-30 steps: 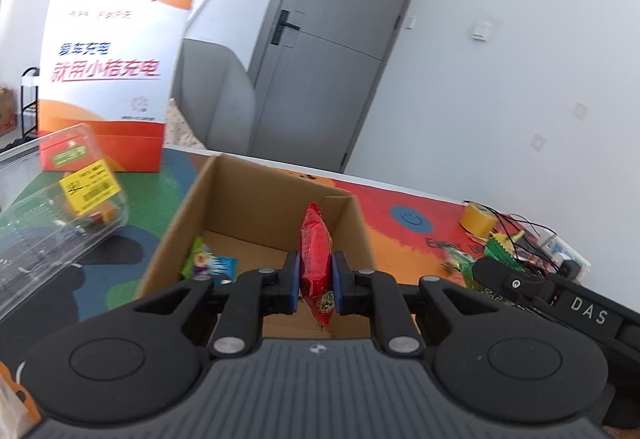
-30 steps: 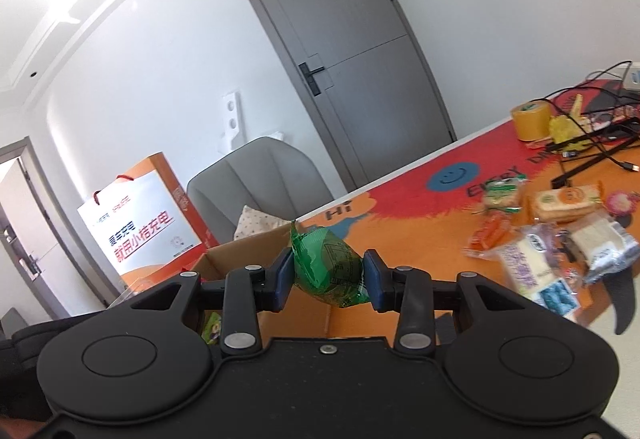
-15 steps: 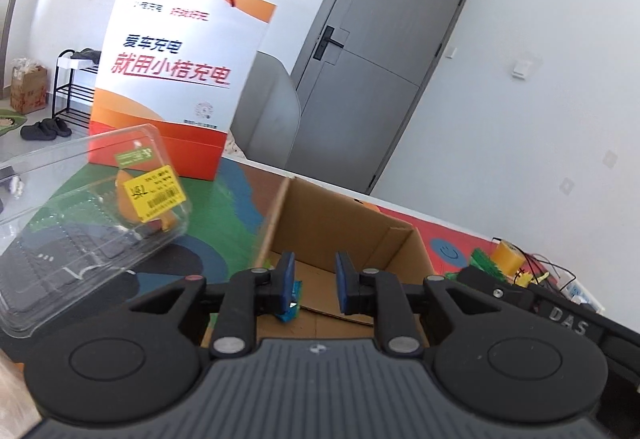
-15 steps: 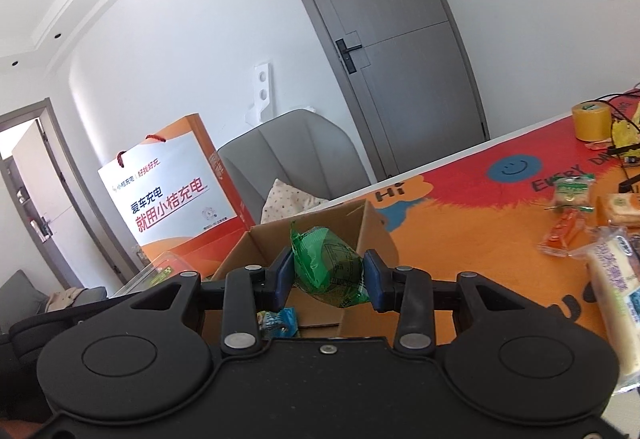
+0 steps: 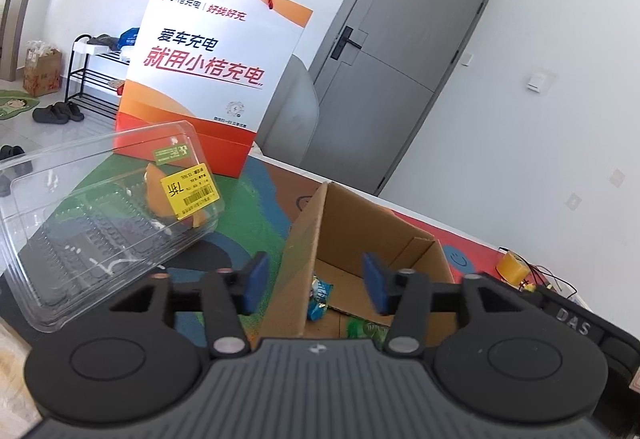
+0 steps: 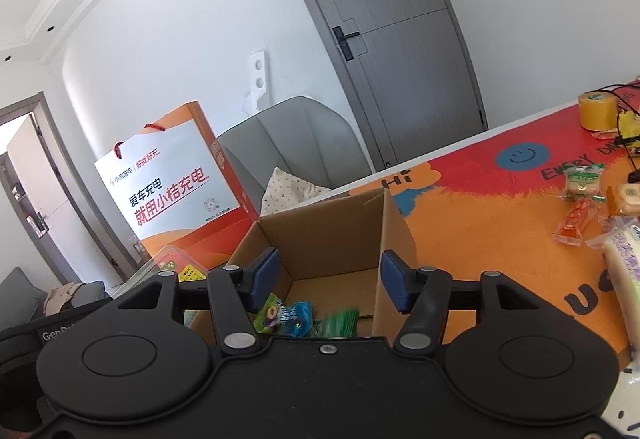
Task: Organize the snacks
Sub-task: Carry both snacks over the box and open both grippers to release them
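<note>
Each wrist camera's own black housing covers the near part of the cardboard box, so only a strip of its floor shows. On that strip lie a blue-wrapped snack, a purple-and-green packet and a green packet, the last blurred and cut off by the housing; in the left wrist view only slivers of blue and green wrappers show behind the box wall. The left gripper has just been opening: its blue pads stand apart astride the box's near wall, gripping nothing. The right gripper has likewise just been opening, released and empty above the box. More snacks lie on the orange mat, some cut by the frame edge. A clear plastic clamshell sits left of the box before a paper bag.
</note>
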Tool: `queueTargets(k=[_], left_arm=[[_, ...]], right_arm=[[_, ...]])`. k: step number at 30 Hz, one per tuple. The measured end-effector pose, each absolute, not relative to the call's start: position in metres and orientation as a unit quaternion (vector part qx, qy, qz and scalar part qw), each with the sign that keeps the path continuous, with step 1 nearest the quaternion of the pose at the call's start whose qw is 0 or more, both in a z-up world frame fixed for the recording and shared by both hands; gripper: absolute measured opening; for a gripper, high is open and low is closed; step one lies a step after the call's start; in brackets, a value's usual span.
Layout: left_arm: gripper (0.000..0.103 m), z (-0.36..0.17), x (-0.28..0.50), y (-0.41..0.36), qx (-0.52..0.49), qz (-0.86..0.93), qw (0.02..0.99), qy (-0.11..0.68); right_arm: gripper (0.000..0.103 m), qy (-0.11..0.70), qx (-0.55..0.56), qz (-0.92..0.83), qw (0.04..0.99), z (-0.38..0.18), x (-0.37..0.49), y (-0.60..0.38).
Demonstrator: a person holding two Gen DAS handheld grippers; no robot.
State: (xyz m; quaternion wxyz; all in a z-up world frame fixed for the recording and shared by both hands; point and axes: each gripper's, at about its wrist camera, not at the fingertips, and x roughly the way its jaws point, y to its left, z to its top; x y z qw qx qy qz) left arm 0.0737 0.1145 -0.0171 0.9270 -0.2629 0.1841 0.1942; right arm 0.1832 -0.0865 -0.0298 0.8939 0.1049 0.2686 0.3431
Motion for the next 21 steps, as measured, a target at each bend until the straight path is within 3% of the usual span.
queueTargets(k=[8,21], left_arm=[[0.08,-0.012,0.079,0.1,-0.259,0.193,0.929,0.178],[0.085,-0.01,0.111,0.046,-0.244,0.147,0.939,0.193]], right_arm=[[0.072,0.276,0.117,0.308,0.903,-0.033,0.19,-0.123],[0.083,0.267,0.118,0.251,0.923,-0.033,0.193,-0.195]])
